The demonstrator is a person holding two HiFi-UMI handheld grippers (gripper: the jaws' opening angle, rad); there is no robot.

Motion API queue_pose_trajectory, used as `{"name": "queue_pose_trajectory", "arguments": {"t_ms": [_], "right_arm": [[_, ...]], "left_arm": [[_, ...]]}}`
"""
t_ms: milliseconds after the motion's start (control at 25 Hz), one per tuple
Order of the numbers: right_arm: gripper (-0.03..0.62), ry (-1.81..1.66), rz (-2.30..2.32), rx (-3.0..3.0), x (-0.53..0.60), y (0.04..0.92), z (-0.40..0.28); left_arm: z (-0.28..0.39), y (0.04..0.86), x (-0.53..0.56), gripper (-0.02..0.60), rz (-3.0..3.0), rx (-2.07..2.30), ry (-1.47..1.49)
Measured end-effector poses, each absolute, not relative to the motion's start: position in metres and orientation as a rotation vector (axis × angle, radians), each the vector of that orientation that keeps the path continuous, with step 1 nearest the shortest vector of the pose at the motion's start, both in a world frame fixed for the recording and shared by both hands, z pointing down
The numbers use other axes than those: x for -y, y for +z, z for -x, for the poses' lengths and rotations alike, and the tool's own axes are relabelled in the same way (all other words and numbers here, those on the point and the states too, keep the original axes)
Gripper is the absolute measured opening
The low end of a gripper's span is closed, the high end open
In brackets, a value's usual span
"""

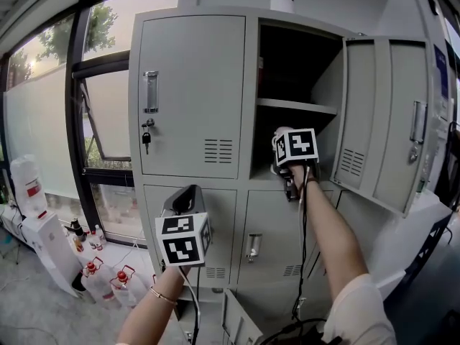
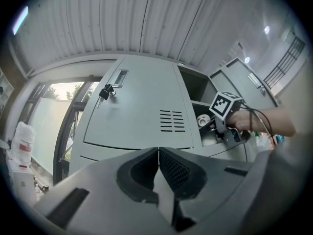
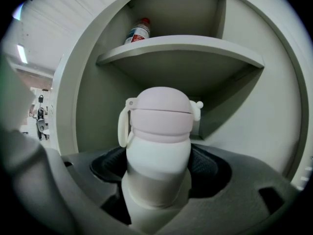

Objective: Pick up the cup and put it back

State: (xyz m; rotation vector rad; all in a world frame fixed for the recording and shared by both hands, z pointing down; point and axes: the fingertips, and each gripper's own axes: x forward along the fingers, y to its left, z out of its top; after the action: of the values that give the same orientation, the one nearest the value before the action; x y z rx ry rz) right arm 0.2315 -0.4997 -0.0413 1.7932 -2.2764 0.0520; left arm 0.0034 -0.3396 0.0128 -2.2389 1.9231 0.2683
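Observation:
A white cup with a pale pink lid [image 3: 159, 131] stands upright between the jaws of my right gripper [image 3: 159, 164]; the black pads [image 3: 110, 165] lie against its sides. It sits in the lower part of the open locker compartment [image 1: 291, 121], and its base is hidden by the jaws. In the head view my right gripper [image 1: 280, 165] reaches into that compartment at arm's length. The left gripper view shows the cup [image 2: 202, 120] as a small white shape ahead of the marker cube. My left gripper [image 1: 188, 191] hangs lower left, in front of the lockers, shut [image 2: 158, 152] and holding nothing.
A shelf [image 3: 181, 45] just above the cup carries a bottle [image 3: 139, 32]. The compartment's door [image 1: 381, 121] stands swung open to the right. A key hangs from the shut door [image 1: 146, 139] on the left. Water dispensers and bottles [image 1: 43, 236] stand by the window, lower left.

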Motion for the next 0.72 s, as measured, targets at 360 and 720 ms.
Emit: {"name": "queue_pose_trajectory", "arguments": {"t_ms": [360, 720], "right_arm": [[0.345, 0.004, -1.751, 2.357, 0.480, -0.045, -0.229], [0.342, -0.057, -1.726, 2.490, 0.429, -0.064, -0.228]], "left_arm": [[0.000, 0.029, 0.324, 0.009, 2.240, -1.967, 0.260], [-0.016, 0.037, 0.302, 0.009, 2.252, -1.986, 0.234]]}}
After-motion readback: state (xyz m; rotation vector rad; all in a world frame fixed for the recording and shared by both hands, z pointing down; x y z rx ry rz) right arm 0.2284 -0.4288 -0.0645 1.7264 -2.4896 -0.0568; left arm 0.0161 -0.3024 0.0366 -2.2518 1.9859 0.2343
